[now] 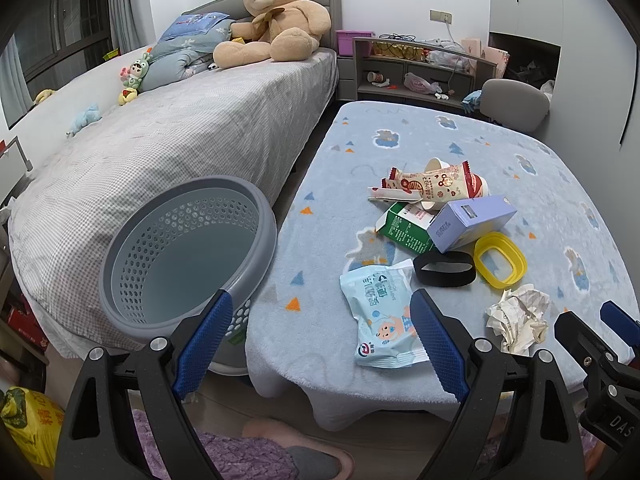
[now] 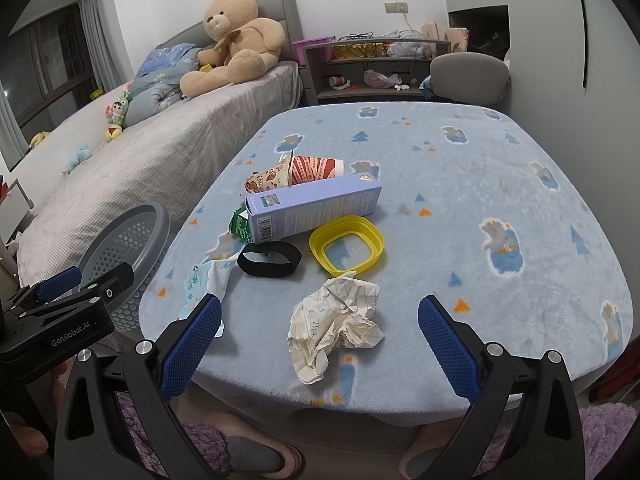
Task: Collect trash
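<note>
The crumpled paper (image 2: pixel 336 326) is seen at the table (image 2: pixel 520 312) near edge, between the wide, empty jaws of the right gripper (image 2: pixel 320 344). It is judged light and compressible, best pinched across its middle. The left gripper (image 1: pixel 322 340) is held wide too.

Purple box (image 2: pixel 312 208) hides most of green carton (image 2: pixel 239 224).

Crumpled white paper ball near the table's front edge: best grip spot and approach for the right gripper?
Pinch the crumpled white paper ball across its bulky middle, with the right gripper coming straight forward and down from the near table edge. It sits between the open jaws, clear of the yellow plastic ring, and should crush easily.
</note>
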Tool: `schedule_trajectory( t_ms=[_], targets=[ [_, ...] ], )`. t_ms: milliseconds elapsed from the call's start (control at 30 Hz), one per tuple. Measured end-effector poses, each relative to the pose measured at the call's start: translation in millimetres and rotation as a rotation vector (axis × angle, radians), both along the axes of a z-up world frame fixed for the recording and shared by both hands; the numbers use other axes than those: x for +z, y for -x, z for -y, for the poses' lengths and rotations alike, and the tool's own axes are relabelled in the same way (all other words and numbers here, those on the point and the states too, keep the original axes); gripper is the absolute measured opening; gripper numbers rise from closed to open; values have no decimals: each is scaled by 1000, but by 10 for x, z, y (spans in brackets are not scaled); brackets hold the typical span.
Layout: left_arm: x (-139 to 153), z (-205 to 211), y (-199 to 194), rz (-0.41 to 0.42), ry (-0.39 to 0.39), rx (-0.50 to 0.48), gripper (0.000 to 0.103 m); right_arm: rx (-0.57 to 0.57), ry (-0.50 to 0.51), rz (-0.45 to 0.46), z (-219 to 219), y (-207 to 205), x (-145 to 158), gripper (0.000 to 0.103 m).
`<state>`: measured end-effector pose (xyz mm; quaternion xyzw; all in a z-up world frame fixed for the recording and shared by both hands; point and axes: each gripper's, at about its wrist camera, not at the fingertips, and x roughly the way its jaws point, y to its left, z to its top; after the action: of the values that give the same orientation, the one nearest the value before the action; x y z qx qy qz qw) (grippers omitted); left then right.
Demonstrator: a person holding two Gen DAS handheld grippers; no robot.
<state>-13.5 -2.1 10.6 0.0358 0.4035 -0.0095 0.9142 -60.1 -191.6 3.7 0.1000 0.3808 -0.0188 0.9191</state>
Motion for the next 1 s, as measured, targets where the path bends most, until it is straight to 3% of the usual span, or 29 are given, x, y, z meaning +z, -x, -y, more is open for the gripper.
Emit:
schedule_trajectory(
  t_ms=[467,1000],
  targets=[
    [-59,2,-14,-21,0,-8,86,-6,-3,-16,41,21,-44,97],
    [-381,-78,-152,-93,11,6,86,12,-43,-165,148,-262,-582,97]
  ],
)
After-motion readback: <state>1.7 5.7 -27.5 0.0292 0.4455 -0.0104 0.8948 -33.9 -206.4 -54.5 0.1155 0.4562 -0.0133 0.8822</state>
